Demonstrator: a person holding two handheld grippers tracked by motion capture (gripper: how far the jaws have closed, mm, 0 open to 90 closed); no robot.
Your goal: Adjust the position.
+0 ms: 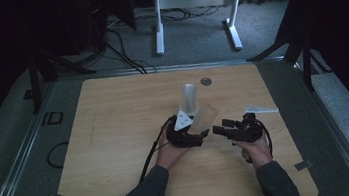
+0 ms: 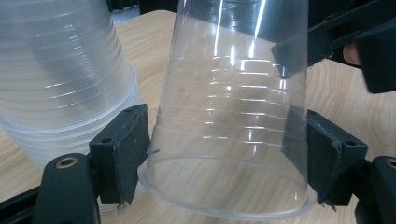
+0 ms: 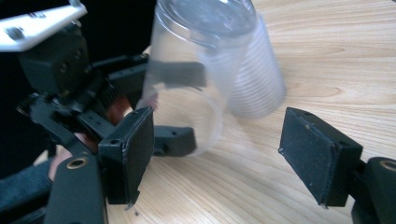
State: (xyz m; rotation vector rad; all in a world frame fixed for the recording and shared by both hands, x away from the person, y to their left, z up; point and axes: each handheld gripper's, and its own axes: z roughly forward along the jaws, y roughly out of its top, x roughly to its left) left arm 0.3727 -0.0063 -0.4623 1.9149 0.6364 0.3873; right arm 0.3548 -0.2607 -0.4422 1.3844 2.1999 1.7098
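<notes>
A clear plastic cup [image 2: 233, 121] sits between the left gripper [image 2: 229, 154]'s 2 black jaws, its open rim nearest the camera and its ribbed wall running up and away toward the top edge. Both pads press on its sides near the rim, the left one at the lower left, the right one at the lower right. Just beside it, at the upper left, stands a stack of clear cups [image 2: 65, 88], rims layered close together low down. The wooden table [image 2: 355, 107] shows behind and through the cup. At the upper right the right gripper [image 2: 345, 42] is seen dark, close to the cup's far end, a fingertip showing between its parts
</notes>
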